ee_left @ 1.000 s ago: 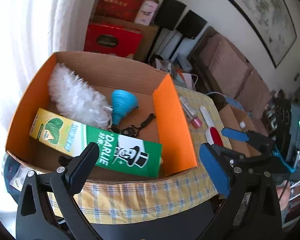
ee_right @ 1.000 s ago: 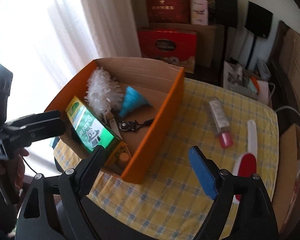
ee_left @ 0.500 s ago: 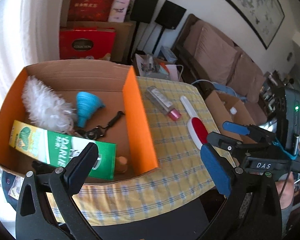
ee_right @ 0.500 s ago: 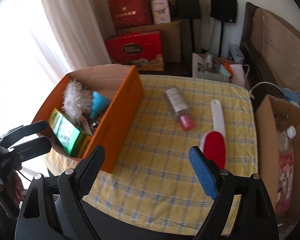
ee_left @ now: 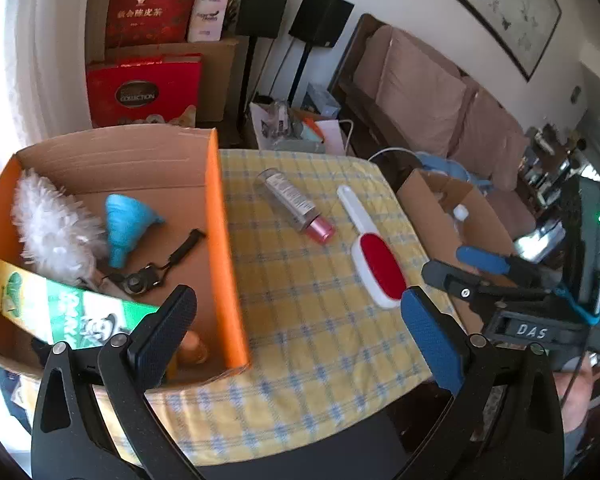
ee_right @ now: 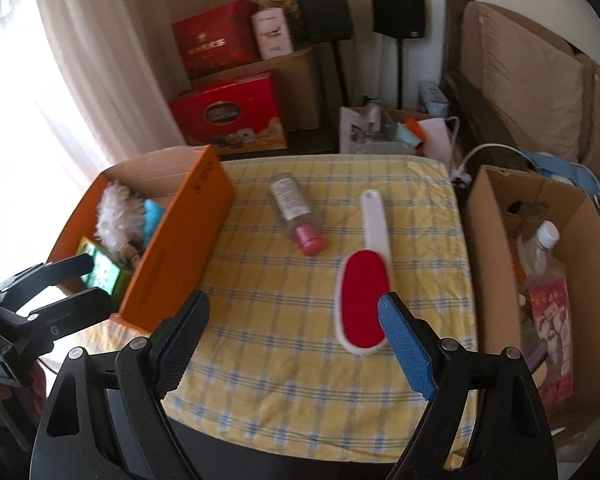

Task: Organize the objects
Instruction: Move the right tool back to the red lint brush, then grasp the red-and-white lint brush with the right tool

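An orange cardboard box sits on the left of a yellow checked table. It holds a white duster, a blue funnel, a black strap and a green Darlie carton. On the cloth lie a clear bottle with a pink cap and a red and white lint brush. My left gripper is open and empty above the table's near edge. My right gripper is open and empty, just short of the lint brush.
A brown cardboard box with a white-capped bottle stands right of the table. Red gift boxes, black speakers and a sofa lie behind. The orange box also shows in the right wrist view.
Both grippers have swung to the right, away from the orange box and toward the bottle and lint brush. Both stay open and empty.
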The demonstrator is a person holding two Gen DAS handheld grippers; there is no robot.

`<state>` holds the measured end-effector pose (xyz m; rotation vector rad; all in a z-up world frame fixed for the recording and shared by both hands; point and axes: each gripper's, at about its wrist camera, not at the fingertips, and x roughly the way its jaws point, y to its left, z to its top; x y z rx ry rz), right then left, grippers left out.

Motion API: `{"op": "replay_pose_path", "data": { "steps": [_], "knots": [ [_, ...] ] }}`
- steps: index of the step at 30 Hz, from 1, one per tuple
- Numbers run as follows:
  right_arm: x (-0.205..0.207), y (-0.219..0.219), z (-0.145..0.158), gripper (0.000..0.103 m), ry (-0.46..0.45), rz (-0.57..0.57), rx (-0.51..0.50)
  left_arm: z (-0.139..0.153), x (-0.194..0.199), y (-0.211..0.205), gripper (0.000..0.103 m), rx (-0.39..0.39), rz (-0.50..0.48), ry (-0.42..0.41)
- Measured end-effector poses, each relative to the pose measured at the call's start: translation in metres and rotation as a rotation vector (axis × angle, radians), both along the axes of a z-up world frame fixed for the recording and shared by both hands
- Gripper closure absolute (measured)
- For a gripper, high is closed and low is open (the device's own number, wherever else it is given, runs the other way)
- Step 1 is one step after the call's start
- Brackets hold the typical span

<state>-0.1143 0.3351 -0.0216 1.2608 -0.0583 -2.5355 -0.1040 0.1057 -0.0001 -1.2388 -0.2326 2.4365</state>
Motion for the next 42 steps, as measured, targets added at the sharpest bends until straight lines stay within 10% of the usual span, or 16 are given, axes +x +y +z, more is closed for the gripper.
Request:
{"op": "replay_pose_path", "data": {
  "steps": [23, 35, 42],
  "knots": [
    [-0.015, 0.035, -0.08, 0.015, -0.058, -0.103, 0.04, -0.053, -0.036, 0.096, 0.021, -0.135, -0.129, -0.065],
    [-0.027, 0.027, -0.102, 0.045, -0.048, -0.111, 0.007, -0.088, -0.063, 0.105, 0.022, -0.017, -0.134, -0.192],
    [-0.028, 0.027, -0.104, 0.044, -0.04, -0.113, -0.005, -0.101, -0.066, 0.107, 0.025, 0.054, -0.119, -0.217]
  ]
}}
